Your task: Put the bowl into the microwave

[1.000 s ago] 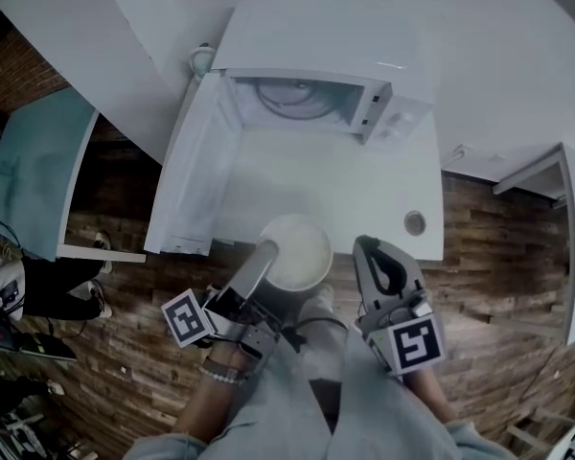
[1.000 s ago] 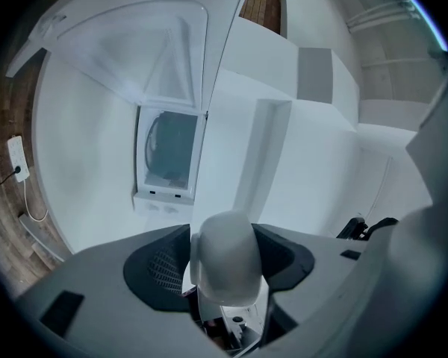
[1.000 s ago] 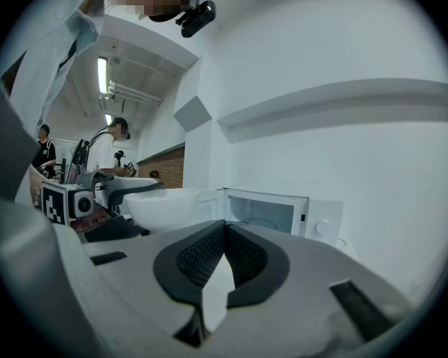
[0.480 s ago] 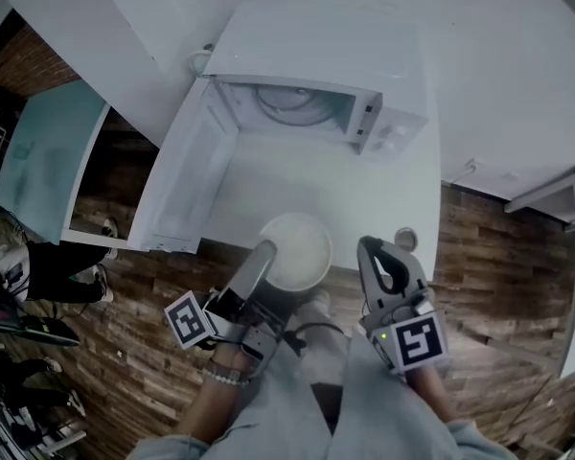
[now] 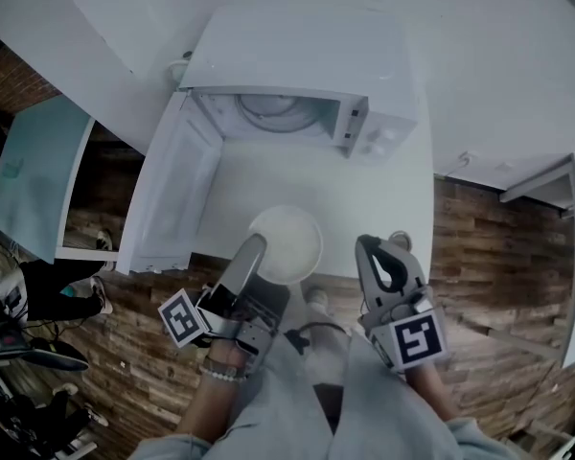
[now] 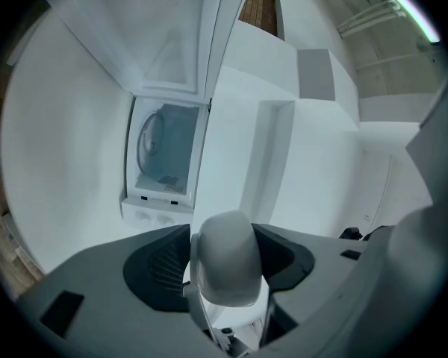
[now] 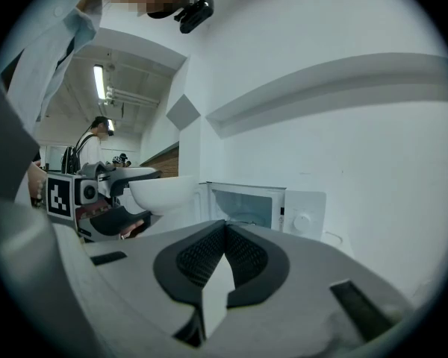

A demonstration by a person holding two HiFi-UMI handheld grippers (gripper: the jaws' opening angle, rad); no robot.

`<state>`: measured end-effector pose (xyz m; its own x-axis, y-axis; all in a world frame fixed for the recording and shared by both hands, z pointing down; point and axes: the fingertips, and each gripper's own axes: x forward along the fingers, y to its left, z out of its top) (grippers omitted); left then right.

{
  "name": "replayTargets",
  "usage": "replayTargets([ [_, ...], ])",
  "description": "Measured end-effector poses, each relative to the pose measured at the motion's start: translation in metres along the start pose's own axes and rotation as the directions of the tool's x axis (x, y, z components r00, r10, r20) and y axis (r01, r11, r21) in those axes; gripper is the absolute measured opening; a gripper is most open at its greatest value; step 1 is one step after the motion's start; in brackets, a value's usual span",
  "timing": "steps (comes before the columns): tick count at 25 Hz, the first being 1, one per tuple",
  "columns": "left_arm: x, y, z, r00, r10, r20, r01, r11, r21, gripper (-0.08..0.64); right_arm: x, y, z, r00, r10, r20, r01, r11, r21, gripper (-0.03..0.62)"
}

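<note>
One white bowl [image 5: 289, 245], rim clamped in the jaws of the left gripper [image 5: 254, 253], carried over the near edge of the bench [image 5: 374, 199], in front of the microwave [image 5: 302, 60] and outside its cavity. Door [image 5: 168, 195] swung wide to the left. Right gripper [image 5: 372, 253] just right of the bowl, apart from it; jaws pressed together, holding nothing

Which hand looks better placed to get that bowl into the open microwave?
Left. The left gripper is shut on the rim of the bowl and holds it in front of the microwave, whose door stands open. The right gripper is shut, empty, and off to the bowl's side.
</note>
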<state>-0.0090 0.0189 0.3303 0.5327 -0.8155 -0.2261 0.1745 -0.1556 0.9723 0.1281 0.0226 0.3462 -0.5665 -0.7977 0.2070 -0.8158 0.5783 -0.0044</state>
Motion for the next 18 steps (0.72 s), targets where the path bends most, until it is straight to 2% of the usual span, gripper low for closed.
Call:
replayTargets([
  [18, 0.069, 0.019, 0.065, 0.998, 0.030, -0.048, -0.030, 0.999, 0.017, 0.244, 0.082, -0.032, 0.019, 0.999, -0.039, -0.018, 0.039, 0.999, -0.004, 0.003],
])
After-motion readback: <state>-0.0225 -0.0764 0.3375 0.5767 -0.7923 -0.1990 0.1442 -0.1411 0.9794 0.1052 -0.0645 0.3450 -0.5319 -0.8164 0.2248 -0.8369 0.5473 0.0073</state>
